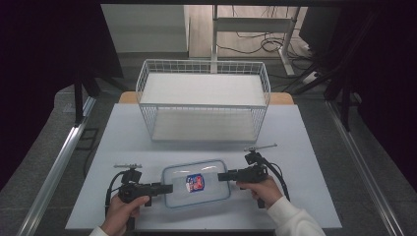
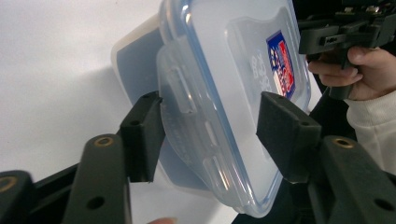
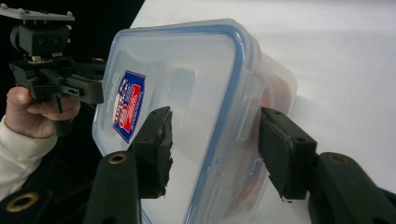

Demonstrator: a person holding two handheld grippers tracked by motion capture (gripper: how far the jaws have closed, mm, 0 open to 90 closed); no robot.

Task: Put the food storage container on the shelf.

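A clear plastic container [image 1: 196,184] with a blue-rimmed snap lid and a red-and-blue label lies on the white table [image 1: 123,137] near its front edge. My left gripper [image 1: 169,188] comes in from the left at the container's left end. In the left gripper view its pads [image 2: 144,135] press on the container [image 2: 233,70], one on the side clip and one on the lid. My right gripper [image 1: 221,175] straddles the right end. In the right gripper view the container [image 3: 187,93] sits between the jaws of that gripper [image 3: 212,149], with a narrow gap at the outer pad [image 3: 282,149].
A white wire basket [image 1: 204,105] stands behind the container at the middle of the table, its open top facing up. Metal rails run along both sides of the table. A desk frame and cables lie on the floor beyond.
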